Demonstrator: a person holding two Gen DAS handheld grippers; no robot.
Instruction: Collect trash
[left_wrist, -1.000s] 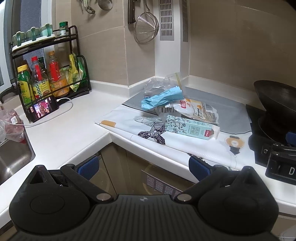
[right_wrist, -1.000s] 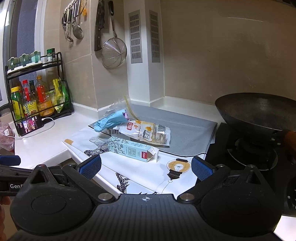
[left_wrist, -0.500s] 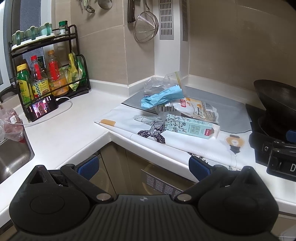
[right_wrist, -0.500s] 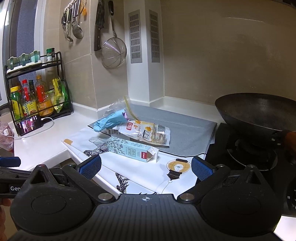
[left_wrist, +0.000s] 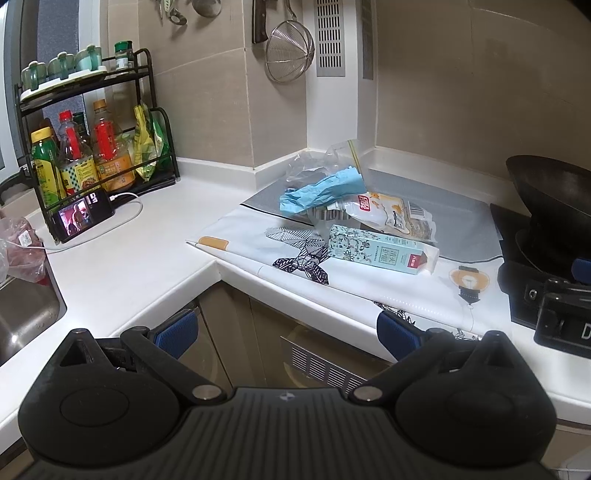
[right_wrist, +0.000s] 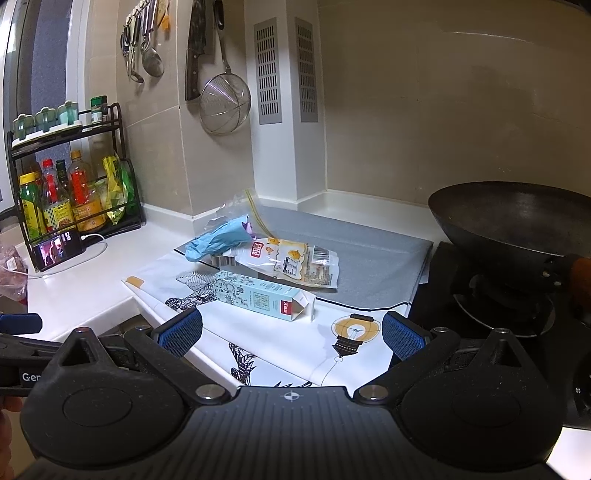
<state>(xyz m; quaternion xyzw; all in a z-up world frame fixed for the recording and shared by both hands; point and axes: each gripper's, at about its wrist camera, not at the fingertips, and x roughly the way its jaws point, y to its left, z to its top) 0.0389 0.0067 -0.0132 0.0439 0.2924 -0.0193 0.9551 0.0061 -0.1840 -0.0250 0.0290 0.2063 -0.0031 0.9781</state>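
Both grippers wide open & empty, R gripper (right_wrist: 291, 330) nearer than L gripper (left_wrist: 286, 328): teal carton (right_wrist: 260, 295) lies flat just ahead on printed mat (right_wrist: 295, 343), long axis left-right, open flap right; behind it glossy snack pouch (right_wrist: 295, 262), crumpled blue glove (right_wrist: 218, 242), clear zip bag (left_wrist: 325, 158).

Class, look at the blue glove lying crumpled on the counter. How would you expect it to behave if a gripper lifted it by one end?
The glove lies wrinkled and slumped over the clear bag, so it probably droops limply when lifted. It looks thin, so likely very light. Its free end may drag across the snack packet beside it.
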